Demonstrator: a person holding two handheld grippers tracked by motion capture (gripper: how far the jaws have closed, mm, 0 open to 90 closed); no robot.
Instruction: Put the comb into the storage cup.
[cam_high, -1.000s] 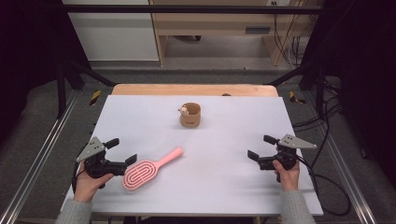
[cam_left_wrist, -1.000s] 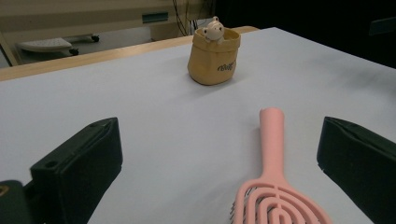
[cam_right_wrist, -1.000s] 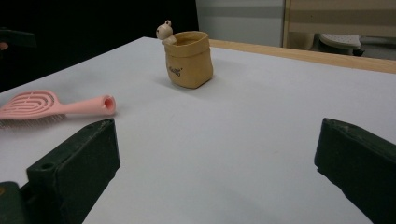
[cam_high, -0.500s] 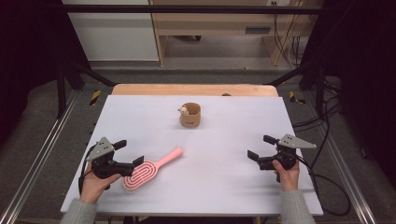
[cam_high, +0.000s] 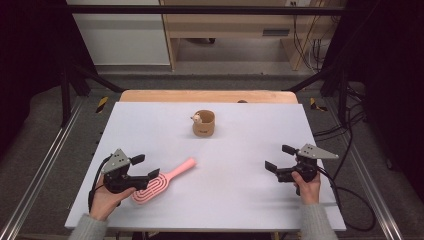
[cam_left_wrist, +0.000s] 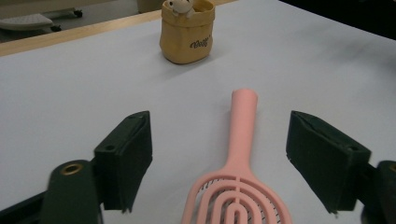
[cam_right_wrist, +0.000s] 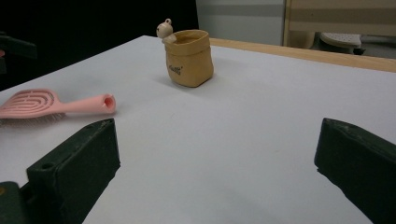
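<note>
Left gripper (cam_high: 148, 167) low over the bench (cam_high: 240, 200), jaws apart but just been closing, with the head of the pink hairbrush (cam_high: 161, 180) lying between them and neither pad yet pressing on it. Seen in the left gripper view, a clear gap on either side of the brush (cam_left_wrist: 240, 182); head centred between the jaws, handle running straight ahead and away. Likely lined up this way so that the pads meet the two long edges of the head, the widest and firmest part, rather than the thin handle.

Hairbrush itself: salmon pink, one piece, oval head cut through with looping slots, bristles facing down onto the bench, round straight handle with a hollow end. Flat on the white surface, slanted, handle tip pointing away from the left gripper toward the middle of the bench.

Farther ahead of the left gripper, well apart from the brush: a small tan pouch-shaped holder (cam_high: 204, 123), upright, with a little figure peeking over its rim.

Right gripper (cam_high: 277, 162) off to the far side, jaws wide apart, nothing between them, hovering just above bare bench, probably waiting its turn.
</note>
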